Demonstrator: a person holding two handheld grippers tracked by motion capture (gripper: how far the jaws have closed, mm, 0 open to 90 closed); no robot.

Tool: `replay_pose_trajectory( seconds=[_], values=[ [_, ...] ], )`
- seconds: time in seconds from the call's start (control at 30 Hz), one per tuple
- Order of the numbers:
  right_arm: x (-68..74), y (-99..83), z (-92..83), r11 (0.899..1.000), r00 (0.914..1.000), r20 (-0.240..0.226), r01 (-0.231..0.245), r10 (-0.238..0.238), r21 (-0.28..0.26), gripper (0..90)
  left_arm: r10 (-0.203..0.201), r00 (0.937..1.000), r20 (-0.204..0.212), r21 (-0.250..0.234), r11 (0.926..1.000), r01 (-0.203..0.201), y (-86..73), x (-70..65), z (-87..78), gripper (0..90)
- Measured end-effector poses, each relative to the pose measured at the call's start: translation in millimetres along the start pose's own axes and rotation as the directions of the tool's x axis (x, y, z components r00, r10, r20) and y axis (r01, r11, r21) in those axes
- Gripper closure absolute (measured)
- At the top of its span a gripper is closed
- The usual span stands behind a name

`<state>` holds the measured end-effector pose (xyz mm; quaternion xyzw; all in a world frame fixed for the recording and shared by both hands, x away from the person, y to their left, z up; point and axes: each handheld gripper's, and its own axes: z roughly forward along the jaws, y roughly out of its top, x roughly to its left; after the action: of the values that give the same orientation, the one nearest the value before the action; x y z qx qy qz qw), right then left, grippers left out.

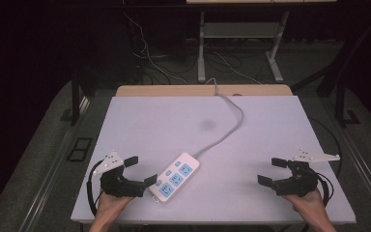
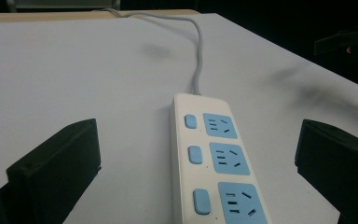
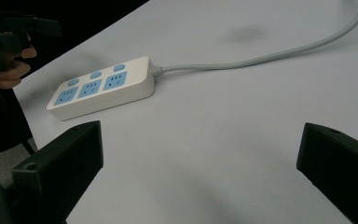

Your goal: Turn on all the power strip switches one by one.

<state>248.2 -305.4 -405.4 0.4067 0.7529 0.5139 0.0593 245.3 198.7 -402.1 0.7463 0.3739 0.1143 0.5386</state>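
White plastic power strip with blue sockets (image 1: 176, 177) waits just beside the wide-open, empty left gripper (image 1: 140, 170); the right gripper (image 1: 273, 172), also open and empty, stays apart. Approach step; next, close around the strip.

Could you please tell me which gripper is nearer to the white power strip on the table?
Left. The left gripper sits open right beside the power strip, jaws facing it; the right gripper, also open, is well off to its right.

The power strip (image 2: 214, 163) runs off the bottom edge in the left gripper view.
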Motion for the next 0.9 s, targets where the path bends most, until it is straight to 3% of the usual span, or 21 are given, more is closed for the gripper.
replay_pose_trajectory(
  seconds=[0.57, 0.9],
  values=[
    [-1.4, -1.3, 1.3, 1.0, 1.0, -0.002, 0.007, -0.007, 0.017, 0.3, 0.004, 0.9997, 0.025, 0.006, 1.0, -0.005, 2.1, -4.5, 1.5, 0.0],
    [-3.6, -1.7, 0.4, 1.0, 1.0, 0.004, 0.003, -0.003, 0.022, 0.3, 0.007, 0.9997, 0.023, 0.038, 0.9992, -0.008, 3.0, -5.0, -0.6, 0.0]
  ],
)
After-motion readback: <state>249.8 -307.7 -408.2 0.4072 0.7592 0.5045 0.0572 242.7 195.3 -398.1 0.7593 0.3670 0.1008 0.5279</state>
